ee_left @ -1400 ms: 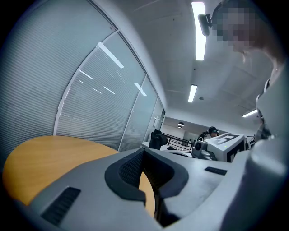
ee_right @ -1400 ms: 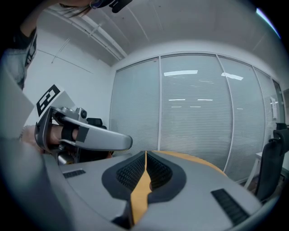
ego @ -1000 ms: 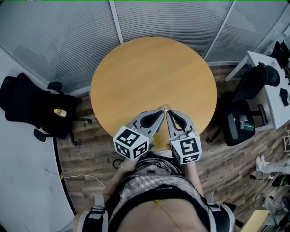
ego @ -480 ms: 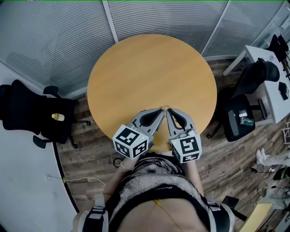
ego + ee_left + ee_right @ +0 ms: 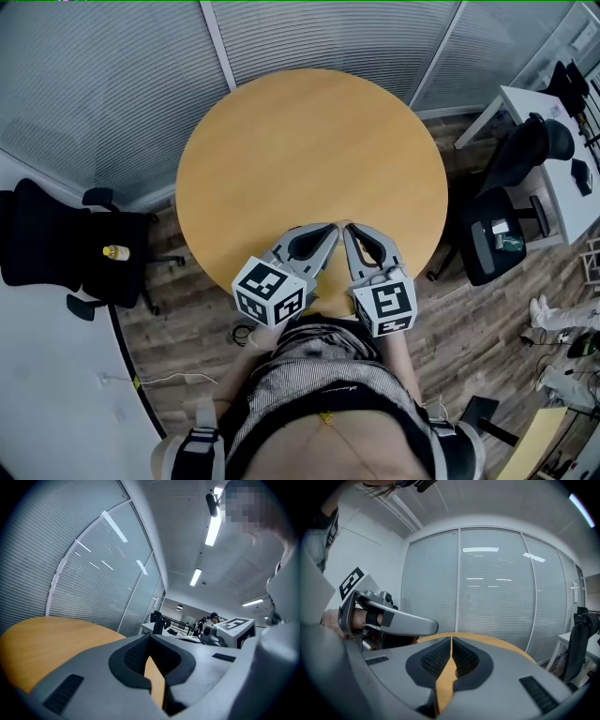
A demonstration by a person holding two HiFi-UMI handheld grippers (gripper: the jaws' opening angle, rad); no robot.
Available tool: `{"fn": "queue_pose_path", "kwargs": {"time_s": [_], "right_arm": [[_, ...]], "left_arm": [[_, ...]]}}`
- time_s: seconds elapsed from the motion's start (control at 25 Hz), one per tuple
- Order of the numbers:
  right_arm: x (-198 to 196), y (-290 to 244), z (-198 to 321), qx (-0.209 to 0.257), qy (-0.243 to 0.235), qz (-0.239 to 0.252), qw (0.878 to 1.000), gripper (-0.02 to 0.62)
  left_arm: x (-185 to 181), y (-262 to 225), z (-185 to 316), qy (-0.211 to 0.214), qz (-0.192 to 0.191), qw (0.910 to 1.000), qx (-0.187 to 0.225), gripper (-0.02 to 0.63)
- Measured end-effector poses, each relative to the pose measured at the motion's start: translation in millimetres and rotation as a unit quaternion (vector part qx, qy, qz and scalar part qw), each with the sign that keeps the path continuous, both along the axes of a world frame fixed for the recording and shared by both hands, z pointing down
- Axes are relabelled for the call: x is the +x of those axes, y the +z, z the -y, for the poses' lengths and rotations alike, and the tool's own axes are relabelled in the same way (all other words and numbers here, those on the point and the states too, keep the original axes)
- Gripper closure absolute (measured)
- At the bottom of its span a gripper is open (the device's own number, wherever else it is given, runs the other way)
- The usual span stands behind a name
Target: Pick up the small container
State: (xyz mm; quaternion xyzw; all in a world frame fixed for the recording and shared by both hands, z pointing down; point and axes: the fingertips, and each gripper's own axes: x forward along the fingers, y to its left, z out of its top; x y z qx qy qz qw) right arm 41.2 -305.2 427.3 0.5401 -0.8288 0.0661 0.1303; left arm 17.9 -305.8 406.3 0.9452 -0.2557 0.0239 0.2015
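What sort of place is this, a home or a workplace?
Most likely a workplace, probably an office meeting corner. A round wooden table stands against curved glass partitions with blinds, a black swivel chair waits beside it, and a white desk stands off to the side.

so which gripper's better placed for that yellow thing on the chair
Left, likely: the left gripper sits toward the black chair holding the yellow thing; the right gripper is farther. Both have shut jaws.

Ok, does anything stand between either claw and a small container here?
No container can be made out on the round table. The left claw and right claw are both shut and hold nothing. Nothing visible lies on the table beyond them.
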Motion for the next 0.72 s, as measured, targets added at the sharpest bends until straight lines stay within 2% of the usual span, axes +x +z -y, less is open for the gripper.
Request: {"fn": "queue_pose_path", "kwargs": {"time_s": [0.24, 0.44, 0.6, 0.72], "right_arm": [[-5.9, 6.6, 1.6, -0.009, 0.011, -0.001, 1.0, 0.571], [4.4, 10.9, -0.3, -0.016, 0.026, 0.005, 1.0, 0.571], [13.5, 16.0, 1.6, -0.024, 0.021, 0.004, 0.999, 0.571], [16.3, 18.5, 5.6, -0.026, -0.002, 0.0, 1.0, 0.571]], "left_arm": [[-5.0, 7.7, 4.7, 0.012, -0.001, 0.9999, -0.007, 0.6], [-0.1, 12.4, 5.4, 0.019, 0.003, 0.9997, -0.012, 0.6], [3.6, 17.4, 7.8, 0.009, 0.007, 0.9998, -0.015, 0.6], [4.7, 23.1, 11.1, -0.012, 0.011, 0.9996, -0.022, 0.6]]}}
